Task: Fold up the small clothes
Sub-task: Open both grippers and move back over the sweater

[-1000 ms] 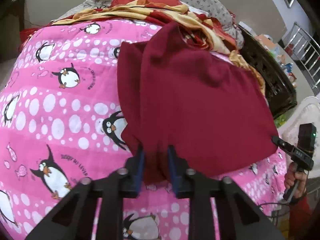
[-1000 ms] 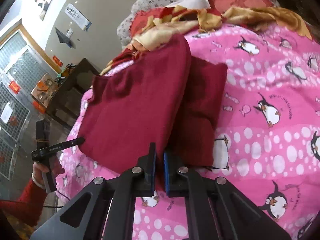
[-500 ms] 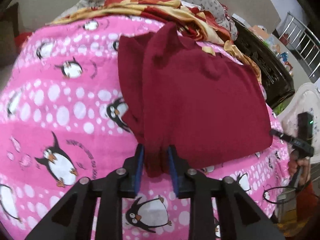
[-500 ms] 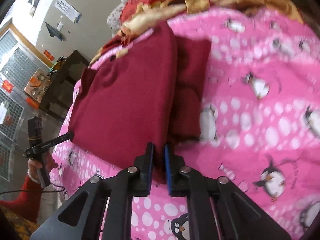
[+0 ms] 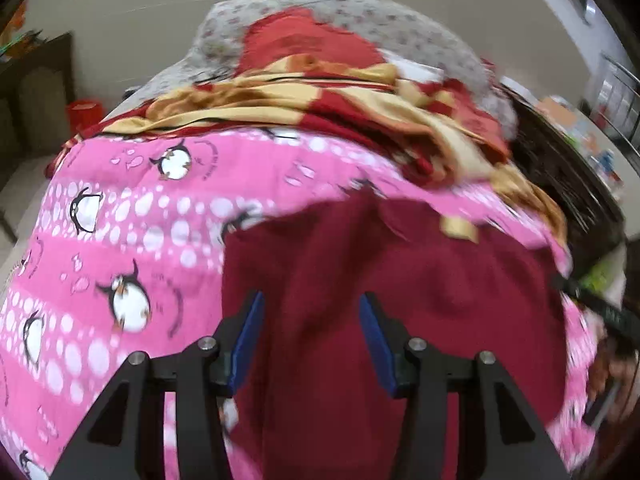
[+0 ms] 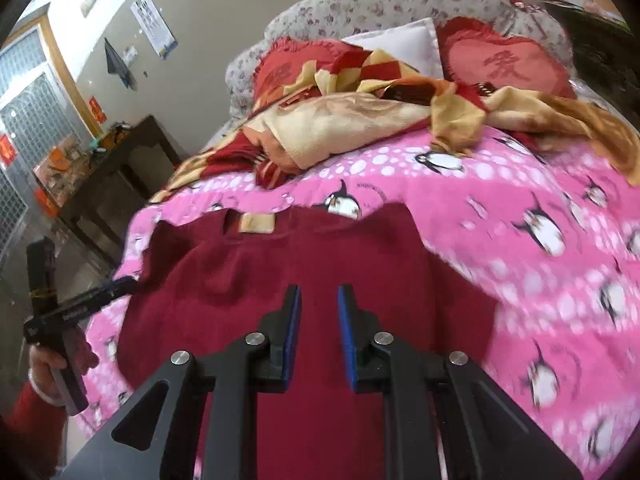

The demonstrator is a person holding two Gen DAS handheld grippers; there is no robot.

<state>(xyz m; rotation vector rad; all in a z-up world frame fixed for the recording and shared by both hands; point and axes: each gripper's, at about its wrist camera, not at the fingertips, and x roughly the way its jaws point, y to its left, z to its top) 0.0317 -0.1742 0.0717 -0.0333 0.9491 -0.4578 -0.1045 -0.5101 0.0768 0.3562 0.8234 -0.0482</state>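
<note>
A dark red garment (image 5: 400,280) lies flat on the pink penguin blanket (image 5: 140,220), its tan neck label (image 5: 458,228) at the far edge. My left gripper (image 5: 311,300) hovers over the garment's near left part. Its jaws are opening, and the blue pads stand apart from the cloth. In the right wrist view the same garment (image 6: 360,248) and label (image 6: 256,224) show. My right gripper (image 6: 319,292) hangs above the garment's middle, jaws opening, with nothing pinched between them. The left gripper (image 6: 120,286) shows there too, at the garment's left edge, held by a hand in a red sleeve.
A crumpled red and gold quilt (image 6: 340,120) and heart-shaped red cushions (image 6: 504,64) lie at the bed's far end against a floral headboard (image 6: 380,4). A dark wooden cabinet (image 6: 116,176) stands beside the bed. The pink blanket (image 6: 520,208) stretches to the right.
Both grippers were shut on the garment's near fold and have let it go, their jaws parting. The views have swung forward, so the garment now fills the lower frame.
</note>
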